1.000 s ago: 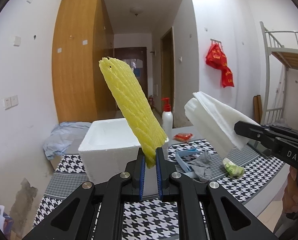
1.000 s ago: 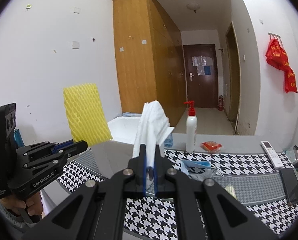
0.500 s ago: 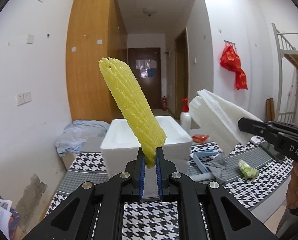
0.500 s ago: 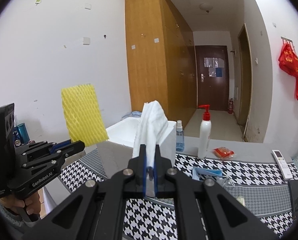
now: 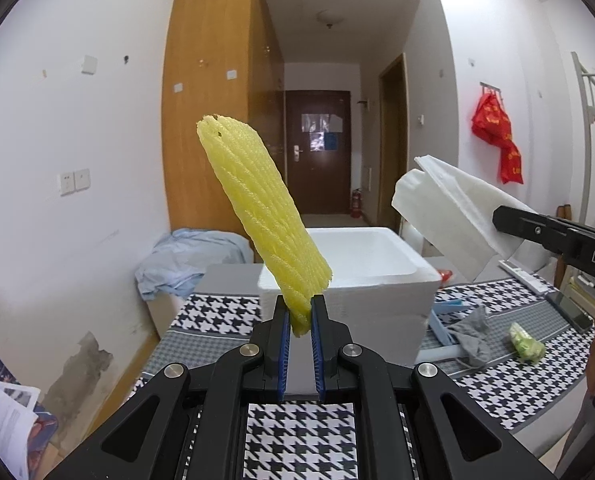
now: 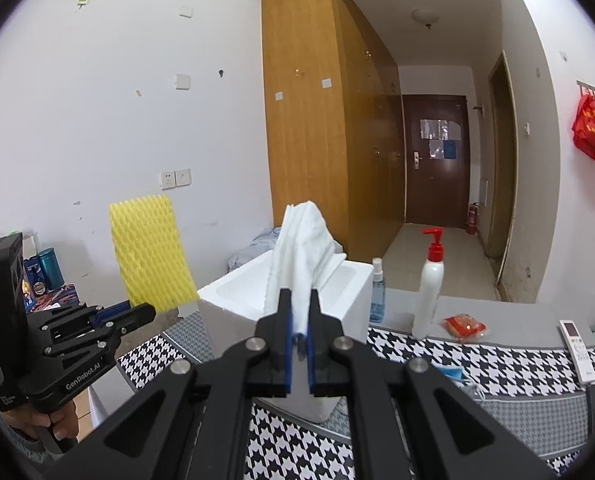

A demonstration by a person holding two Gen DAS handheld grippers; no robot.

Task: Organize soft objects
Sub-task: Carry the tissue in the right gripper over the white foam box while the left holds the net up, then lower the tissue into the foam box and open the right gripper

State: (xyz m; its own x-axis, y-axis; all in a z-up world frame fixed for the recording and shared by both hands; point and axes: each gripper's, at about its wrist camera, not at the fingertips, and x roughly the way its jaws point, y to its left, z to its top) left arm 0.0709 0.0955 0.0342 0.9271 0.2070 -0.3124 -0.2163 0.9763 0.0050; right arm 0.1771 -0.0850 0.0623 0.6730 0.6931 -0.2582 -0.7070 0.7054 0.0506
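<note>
Yellow foam netting (image 5: 263, 216) pinched at its lower end in the left gripper (image 5: 300, 322), standing up and leaning left, held in the air just short of the white foam box (image 5: 349, 272) on the houndstooth table (image 5: 497, 392). White folded cloth (image 6: 303, 248) clamped likewise in the right gripper (image 6: 300, 336), jaws pressed tight on its lower edge, raised in front of the same box. Looks like the carrying step: both soft pieces lifted and headed for the box, neither over the opening yet. Next calls for bringing each piece above the rim, tipping it down and only then spreading the jaws, one side at a time to avoid a clash. Grey rag (image 5: 471, 334) and a green lump (image 5: 527, 346), possibly another soft item, still lying on the table to the right
</note>
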